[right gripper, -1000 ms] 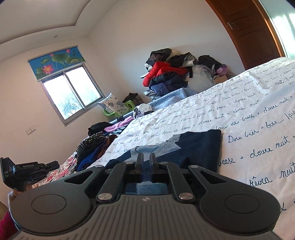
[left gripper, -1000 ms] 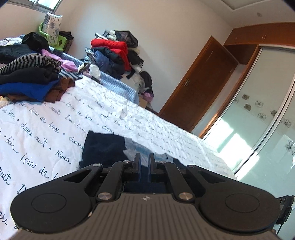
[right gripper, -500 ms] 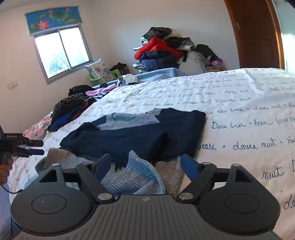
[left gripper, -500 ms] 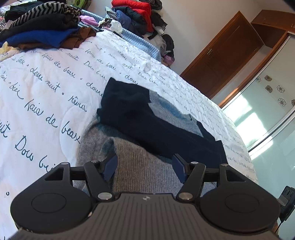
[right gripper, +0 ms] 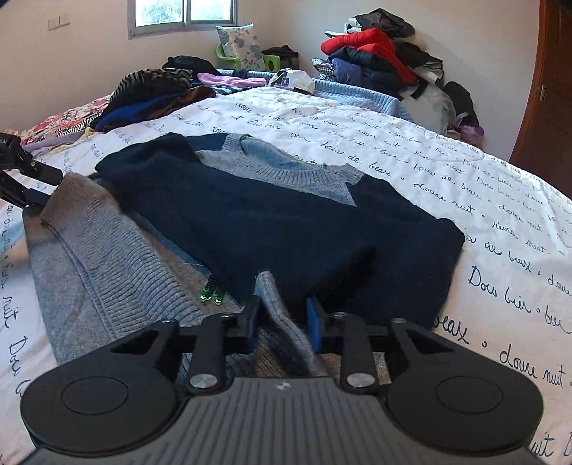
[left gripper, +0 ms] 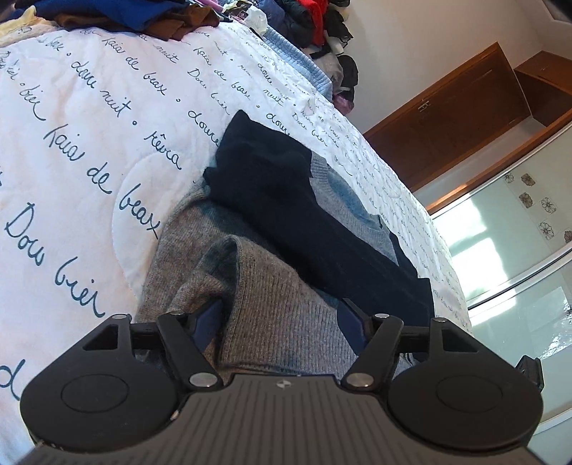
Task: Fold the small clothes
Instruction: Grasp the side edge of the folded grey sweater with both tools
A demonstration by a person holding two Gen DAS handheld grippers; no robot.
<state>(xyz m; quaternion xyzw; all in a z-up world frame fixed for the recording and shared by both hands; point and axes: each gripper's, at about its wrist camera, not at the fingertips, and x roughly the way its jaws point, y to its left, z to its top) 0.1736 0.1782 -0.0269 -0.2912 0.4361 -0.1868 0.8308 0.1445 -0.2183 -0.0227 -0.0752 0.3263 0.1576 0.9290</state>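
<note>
Right wrist: hand-held gripper (right gripper: 282, 322) narrowly pinches the sweater (right gripper: 286, 221) hem's grey fold.

Beyond the quilt (right gripper: 447, 186), a red coat (right gripper: 371, 48) tops a clothes heap, a floral pillow (right gripper: 240, 46) stands below the window (right gripper: 184, 14), a door (left gripper: 447, 125) beside it.

The sweater (right gripper: 271, 221) lay flat on the bedspread (right gripper: 447, 186), its hem nearest both cameras. Behind it on the left sat a clothes stack (right gripper: 153, 93), and further back right, a bigger heap (right gripper: 375, 64).
</note>
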